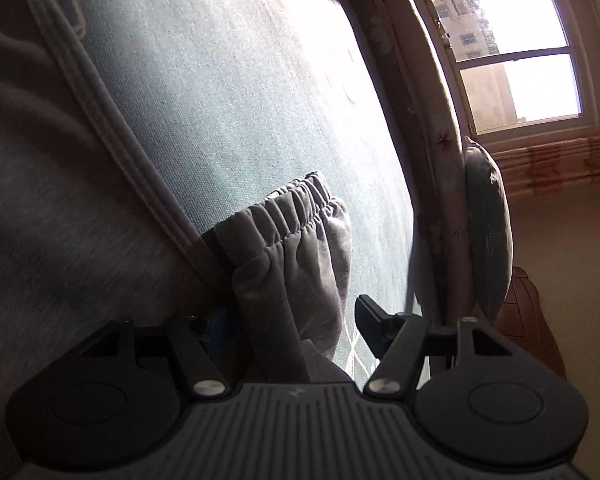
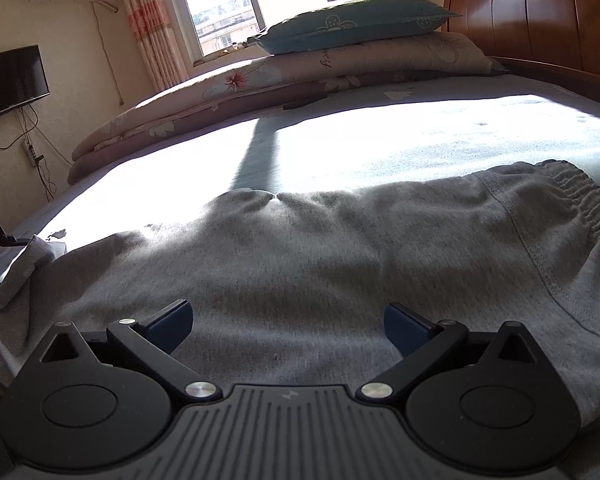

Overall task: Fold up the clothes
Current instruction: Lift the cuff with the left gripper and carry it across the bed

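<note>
Grey sweatpants (image 2: 320,264): soft marled knit jersey, spread flat across the middle of my right wrist view, with a gathered elastic waistband (image 2: 588,200) puckered at the right edge. In the left wrist view, which is rolled sideways, one leg end with a ribbed elastic cuff (image 1: 296,204) lies lower centre, and a paler piped stripe (image 1: 112,128) runs diagonally down the cloth at left.

Left gripper (image 1: 288,300): black, jaws apart. I see the cuffed leg passing between the fingers; the right fingertip (image 1: 370,316) stands clear of the cloth, while the left one is mostly hidden behind fabric, so I cannot tell whether it touches.

Right gripper (image 2: 288,324): black linkage arms with dark blue pads, jaws wide apart, low over the sweatpants at bottom centre. I see nothing between the pads.

Bed sheet (image 2: 380,140): pale blue-green, fine woven texture, sunlit to white in the centre of the right view.

Folded quilt (image 2: 260,80): pinkish, flower print, long padded roll across the upper middle of the right view.

Pillow (image 2: 352,20): teal, flower outline, plump, on top of the quilt.

Headboard (image 2: 540,12): glossy brown wood, panelled, upper right.

Window (image 2: 236,0): white frame, bright, top centre; striped orange curtains (image 2: 148,20) beside it.

Television (image 2: 12,80): flat, black, on the left wall.
</note>
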`<move>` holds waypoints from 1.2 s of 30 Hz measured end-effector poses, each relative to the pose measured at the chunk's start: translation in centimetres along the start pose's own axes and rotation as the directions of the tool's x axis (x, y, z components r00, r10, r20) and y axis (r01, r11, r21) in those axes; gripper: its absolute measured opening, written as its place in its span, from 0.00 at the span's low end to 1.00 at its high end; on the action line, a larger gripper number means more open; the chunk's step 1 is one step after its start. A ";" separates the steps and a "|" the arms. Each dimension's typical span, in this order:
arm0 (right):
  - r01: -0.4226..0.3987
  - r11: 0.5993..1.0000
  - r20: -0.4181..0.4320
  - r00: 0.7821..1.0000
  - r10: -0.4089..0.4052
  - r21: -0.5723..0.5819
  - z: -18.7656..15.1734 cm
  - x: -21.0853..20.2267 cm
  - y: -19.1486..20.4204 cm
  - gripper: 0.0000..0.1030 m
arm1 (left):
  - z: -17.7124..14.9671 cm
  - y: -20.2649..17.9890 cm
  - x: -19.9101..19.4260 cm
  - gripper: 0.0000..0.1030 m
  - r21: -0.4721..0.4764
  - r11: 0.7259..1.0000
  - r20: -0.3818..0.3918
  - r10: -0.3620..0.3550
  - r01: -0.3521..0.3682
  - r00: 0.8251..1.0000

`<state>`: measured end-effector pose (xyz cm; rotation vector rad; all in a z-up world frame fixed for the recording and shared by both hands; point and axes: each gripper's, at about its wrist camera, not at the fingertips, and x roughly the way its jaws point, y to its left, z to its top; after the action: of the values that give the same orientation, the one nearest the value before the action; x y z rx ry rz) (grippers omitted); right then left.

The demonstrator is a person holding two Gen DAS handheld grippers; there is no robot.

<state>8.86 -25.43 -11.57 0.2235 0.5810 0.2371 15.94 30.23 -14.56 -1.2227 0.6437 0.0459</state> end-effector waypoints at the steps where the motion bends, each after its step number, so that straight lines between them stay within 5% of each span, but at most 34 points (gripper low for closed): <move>1: 0.004 1.000 -0.001 1.000 -0.004 -0.005 0.0 0.1 0.1 1.00 | 0.1 0.1 -0.1 0.63 0.000 1.000 0.019 -0.012 0.012 1.000; 3: 0.011 1.000 -0.002 1.000 -0.011 -0.014 0.0 0.2 0.3 1.00 | 0.1 0.0 -0.5 0.63 0.005 1.000 0.069 -0.019 0.019 0.997; 12: 0.037 0.998 -0.001 0.999 -0.037 -0.044 -0.1 0.6 0.6 1.00 | 1.4 0.0 1.4 0.60 0.030 0.997 0.062 -0.070 0.069 0.996; 17: 0.043 0.998 0.000 0.999 -0.043 -0.054 -0.1 0.6 0.7 1.00 | 0.9 -2.0 1.7 0.10 0.147 0.983 0.060 0.106 -0.113 0.993; 25: 0.035 0.998 0.004 0.999 -0.035 -0.043 0.0 0.5 0.5 1.00 | 0.8 -7.6 -2.3 0.10 0.298 0.921 0.126 0.224 -0.252 0.966; 31: 0.020 1.000 0.009 1.000 -0.020 -0.018 0.0 0.3 0.1 1.00 | 1.4 -13.5 -7.3 0.10 0.423 0.843 0.253 0.242 -0.332 0.937; 36: 0.015 1.000 0.010 1.000 -0.015 -0.011 0.1 0.2 0.0 1.00 | 1.8 -15.0 -12.0 0.10 0.442 0.812 0.328 0.250 -0.382 0.911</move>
<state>9.06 -25.41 -11.63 0.2097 0.5709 0.2243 12.37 30.03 4.38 -0.5812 0.5805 0.2996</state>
